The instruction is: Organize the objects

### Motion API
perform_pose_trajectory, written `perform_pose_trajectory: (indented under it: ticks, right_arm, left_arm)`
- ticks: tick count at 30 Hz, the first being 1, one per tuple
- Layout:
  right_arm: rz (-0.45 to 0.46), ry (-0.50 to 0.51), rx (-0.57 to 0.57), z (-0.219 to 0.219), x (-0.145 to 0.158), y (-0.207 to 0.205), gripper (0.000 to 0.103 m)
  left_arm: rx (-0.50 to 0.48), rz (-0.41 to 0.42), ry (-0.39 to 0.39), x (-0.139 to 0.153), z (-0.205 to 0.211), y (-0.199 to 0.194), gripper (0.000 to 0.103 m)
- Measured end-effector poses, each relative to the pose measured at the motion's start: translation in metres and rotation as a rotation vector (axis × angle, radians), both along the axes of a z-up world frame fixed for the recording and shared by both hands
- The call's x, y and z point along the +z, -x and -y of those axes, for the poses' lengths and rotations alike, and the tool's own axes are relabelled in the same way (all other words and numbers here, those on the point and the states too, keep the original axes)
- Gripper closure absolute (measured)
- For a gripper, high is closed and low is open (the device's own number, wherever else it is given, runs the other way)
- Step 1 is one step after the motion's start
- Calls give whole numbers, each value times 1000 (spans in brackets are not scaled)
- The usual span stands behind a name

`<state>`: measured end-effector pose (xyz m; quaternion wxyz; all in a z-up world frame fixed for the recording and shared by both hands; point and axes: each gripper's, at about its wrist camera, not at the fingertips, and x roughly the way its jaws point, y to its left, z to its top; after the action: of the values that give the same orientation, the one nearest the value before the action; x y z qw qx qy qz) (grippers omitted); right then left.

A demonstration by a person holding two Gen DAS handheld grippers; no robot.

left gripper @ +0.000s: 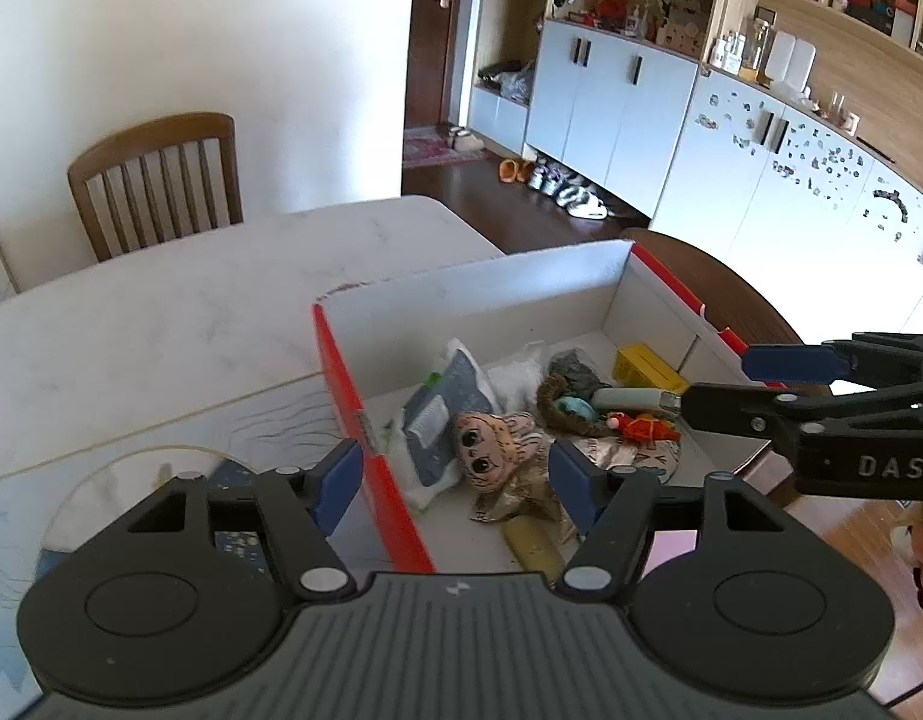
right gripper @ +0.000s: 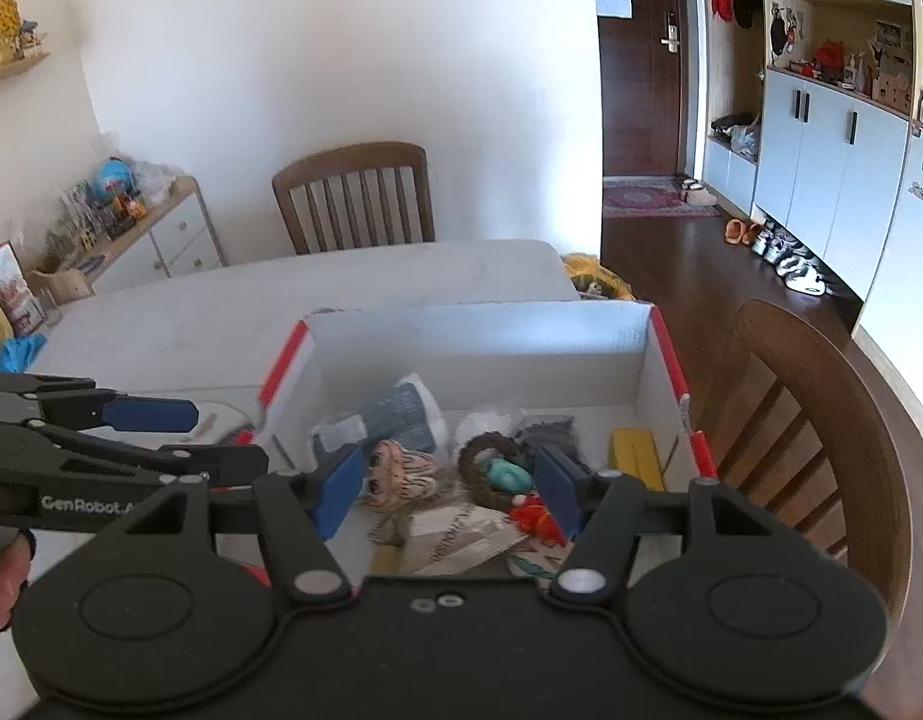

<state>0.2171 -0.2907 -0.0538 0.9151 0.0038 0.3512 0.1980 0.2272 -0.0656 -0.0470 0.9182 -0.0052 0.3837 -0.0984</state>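
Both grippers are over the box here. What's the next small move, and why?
Probably withdraw both from the box to look for more loose items. Left gripper and right gripper hang open and empty above it, while the doll, yellow box and other small things already lie inside.

Left gripper [left gripper: 455, 480]: black plastic body, ribbed grey centre panel w/ small white logo, two round discs at 5 and 7 o'clock. Silver pivot screws on the linkage arms. Blue pads [left gripper: 335, 483] on fingertips. Side of its arm, seen from right wrist cam, reads "GenRobot" in white.

Right gripper [right gripper: 452, 489]: same build, black throughout, smooth centre panel w/ two small screws at 12 o'clock, silver pivots, blue pads [right gripper: 557, 489]. Seen from left cam, its side shows "DAS" in pale letters.
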Motion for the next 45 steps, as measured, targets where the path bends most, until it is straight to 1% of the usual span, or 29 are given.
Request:
perform_pose_trajectory:
  ticks: [1, 3, 5, 11, 13, 15, 17, 18, 20, 21, 26, 32, 37, 45]
  right_arm:
    - [6, -4, -2, -1, 1, 3, 39]
    - [16, -16, -1, -3, 4, 8, 37]
    - [31, -21, -10, -5, 7, 13, 30]
    - [52, -51, -32, -7, 10, 24, 22]
    - [58, -55, -39, -8, 10, 27, 20]
    - [58, -68, -49, -8, 11, 29, 16]
    - [63, -82, -58, -8, 11, 32, 11]
    - [68, -87, -62, -8, 11, 34, 10]
    - [75, -95, -70, -9, 11, 38, 2]
    - [81, -97, -75, -9, 10, 40, 1]
    - [91, -94, -80, -14, 7, 51, 1]
    - [134, -98, -109, -15, 3, 68, 1]
    - [136, -99, -138, -12, 1, 72, 1]
    - [127, -106, -175, -5, -1, 77, 1]
  left_arm:
    - [1, 9, -1, 2, -2, 2, 32]
    - [0, 24, -2, 5, -4, 6, 27]
    - [0, 35, 2, 7, -7, 9, 24]
    - [-13, 57, 23, 10, -16, 19, 16]
    - [-15, 63, 31, 10, -18, 21, 7]
    - [-21, 68, 38, 11, -20, 23, 3]
    - [-28, 73, 41, 11, -20, 24, 3]
    - [-29, 73, 39, 10, -20, 25, 1]
    - [-32, 71, 37, 9, -20, 26, 0]
    - [-34, 71, 38, 9, -20, 26, 0]
    - [-38, 80, 32, 6, -22, 31, 0]
    - [-55, 125, 19, 10, -20, 41, 0]
    - [-84, 149, 10, 14, -16, 46, 0]
    - [-138, 154, 15, 12, -7, 47, 0]
